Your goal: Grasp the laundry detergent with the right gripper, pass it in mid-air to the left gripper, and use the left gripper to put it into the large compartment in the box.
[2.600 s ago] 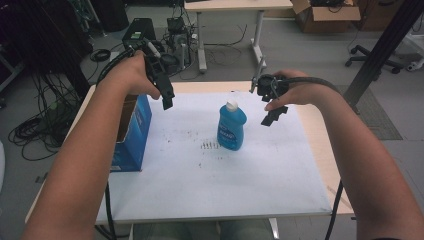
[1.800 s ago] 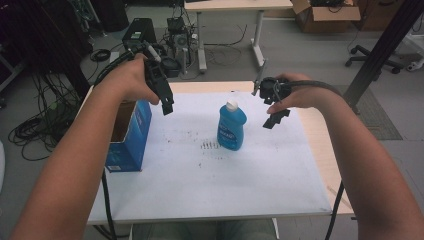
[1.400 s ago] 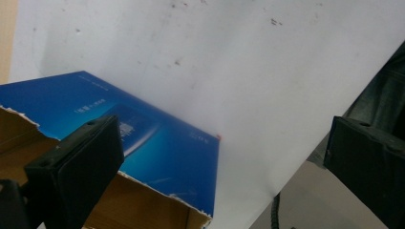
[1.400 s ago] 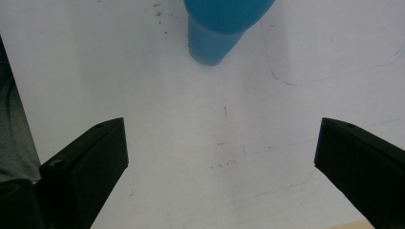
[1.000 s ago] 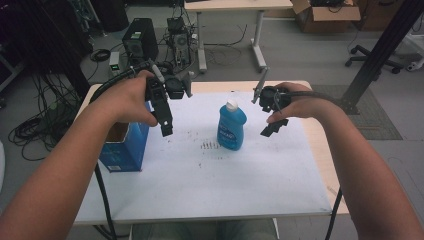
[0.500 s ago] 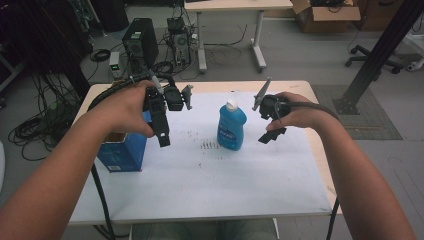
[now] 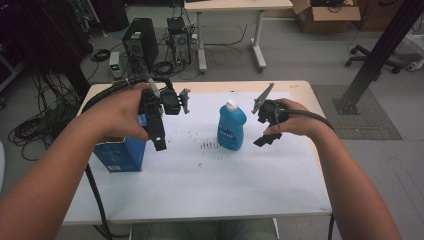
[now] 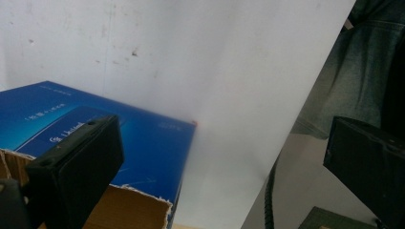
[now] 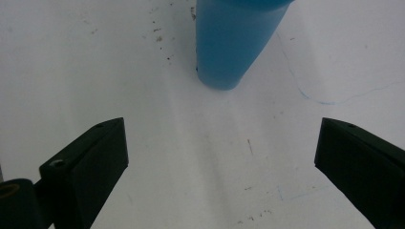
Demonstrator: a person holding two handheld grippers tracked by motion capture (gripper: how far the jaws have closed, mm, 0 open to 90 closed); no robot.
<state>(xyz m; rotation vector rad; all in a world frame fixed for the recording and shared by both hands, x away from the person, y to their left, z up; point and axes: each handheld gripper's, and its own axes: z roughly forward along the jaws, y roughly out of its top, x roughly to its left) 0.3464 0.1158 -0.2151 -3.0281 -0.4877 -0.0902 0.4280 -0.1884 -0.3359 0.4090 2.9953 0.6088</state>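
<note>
Left tool [image 7: 159,135], seen from the high view, hangs with its black jaws pointing down over the white sheet [image 7: 200,175], just beside the blue carton [image 7: 120,155] that stands at the bench's [image 7: 295,87] left side. Right tool [image 7: 265,137] is held just right of the blue bottle [image 7: 231,127], apart from it, jaws angled down toward the sheet. That bottle stands upright near the sheet's middle, translucent blue plastic with a white cap and a printed label. Open sheet lies in front of both tools all the way to the near edge; pale wood shows as a strip along the far and right edges.

From the left gripper view, the left tool's jaws stand wide, matte black blocks with nothing between them. Below them the carton's glossy blue side meets a torn brown cardboard rim. Smooth white sheet runs past it to a straight edge, and beyond that edge grey-green fabric shows.

From the right gripper view, the right tool's jaws are spread wide and empty over bare sheet, which is flecked with small dark marks and a thin blue pen line. Ahead of the jaws stands the bottle's [image 9: 236,43] tapering blue base, resting on the sheet, with free room on either side of it
</note>
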